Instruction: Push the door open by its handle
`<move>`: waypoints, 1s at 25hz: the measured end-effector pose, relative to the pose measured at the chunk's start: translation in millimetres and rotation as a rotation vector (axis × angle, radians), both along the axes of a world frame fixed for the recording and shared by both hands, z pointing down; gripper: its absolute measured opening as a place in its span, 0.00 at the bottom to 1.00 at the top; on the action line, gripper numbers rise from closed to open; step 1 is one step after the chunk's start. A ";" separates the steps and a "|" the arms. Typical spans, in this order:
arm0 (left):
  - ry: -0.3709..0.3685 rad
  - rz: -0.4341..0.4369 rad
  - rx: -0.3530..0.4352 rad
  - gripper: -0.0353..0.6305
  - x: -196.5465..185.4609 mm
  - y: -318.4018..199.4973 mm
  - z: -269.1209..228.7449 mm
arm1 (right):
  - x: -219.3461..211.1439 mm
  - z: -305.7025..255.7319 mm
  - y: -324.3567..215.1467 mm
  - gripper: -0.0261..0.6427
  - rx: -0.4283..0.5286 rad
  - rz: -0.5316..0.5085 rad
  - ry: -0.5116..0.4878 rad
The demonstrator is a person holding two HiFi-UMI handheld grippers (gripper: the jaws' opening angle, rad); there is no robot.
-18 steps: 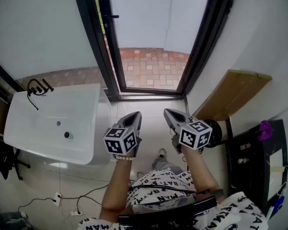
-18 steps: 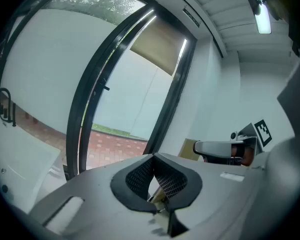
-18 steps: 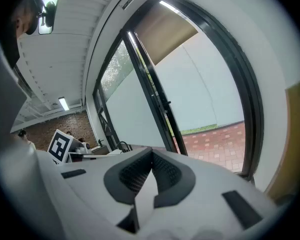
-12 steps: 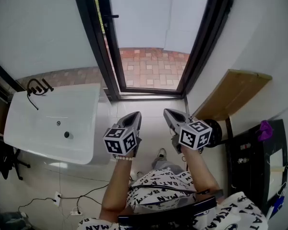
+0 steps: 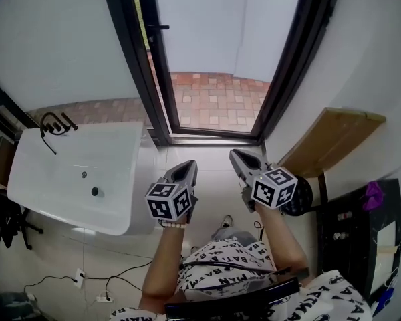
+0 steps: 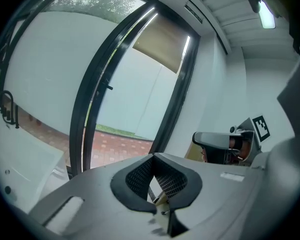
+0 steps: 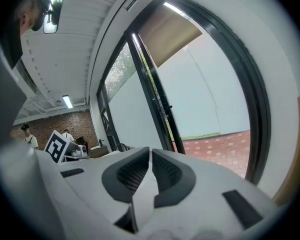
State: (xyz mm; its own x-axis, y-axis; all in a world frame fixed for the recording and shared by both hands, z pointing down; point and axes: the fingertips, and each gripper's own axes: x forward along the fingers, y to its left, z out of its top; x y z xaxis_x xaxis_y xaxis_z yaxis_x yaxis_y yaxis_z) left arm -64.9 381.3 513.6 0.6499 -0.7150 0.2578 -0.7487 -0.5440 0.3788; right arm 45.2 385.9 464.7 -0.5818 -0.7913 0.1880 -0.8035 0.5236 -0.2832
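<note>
Far left, a white sink (image 5: 73, 172) with a black tap (image 5: 53, 122), not part of the task. Right of it, the black-framed door (image 5: 162, 69) stands far from the person. Its small handle (image 5: 162, 27) sticks out high on the frame edge, toward the gap. The doorway looks already open: red brick paving (image 5: 214, 99) shows through it. So the push is probably done, or only a further swing is left.

Left gripper (image 5: 185, 171) is near the person, well apart from the handle, jaws pressed together on nothing. Right gripper (image 5: 239, 158) is beside it, jaws together bar a thin slit, also empty. Neither touches the door. A wooden board (image 5: 334, 136) leans at the right wall.

Hard to make out: the handle is tiny, and its shape is unclear. I can't tell whether the leaf swings or slides, or how far it has gone. The pale pane merges with the white wall beyond. The person's body is cut off at the bottom edge.
</note>
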 end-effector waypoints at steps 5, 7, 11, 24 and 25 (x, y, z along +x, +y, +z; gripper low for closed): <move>0.003 -0.037 -0.006 0.03 7.0 -32.9 1.8 | 6.0 -10.0 -46.1 0.18 0.032 -0.084 0.041; 0.004 -0.052 -0.016 0.03 11.4 -48.4 1.6 | 4.7 -17.9 -66.4 0.35 0.057 -0.136 0.048; -0.010 -0.097 -0.032 0.03 18.6 -82.1 2.3 | -1.9 -31.1 -111.5 0.35 0.104 -0.248 0.060; -0.029 -0.194 -0.057 0.03 16.3 -165.5 8.5 | -32.1 -62.5 -264.3 0.48 0.133 -0.487 0.301; -0.031 -0.195 -0.056 0.03 14.6 -175.5 9.9 | -37.8 -67.5 -278.8 0.48 0.144 -0.500 0.318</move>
State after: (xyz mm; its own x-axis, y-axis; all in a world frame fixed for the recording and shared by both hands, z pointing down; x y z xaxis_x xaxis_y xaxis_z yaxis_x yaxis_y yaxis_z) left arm -50.3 205.7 523.6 0.4915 -0.8107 0.3181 -0.8496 -0.3662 0.3796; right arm 7.4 107.1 397.1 -0.8226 -0.4669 0.3247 -0.4838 0.8746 0.0319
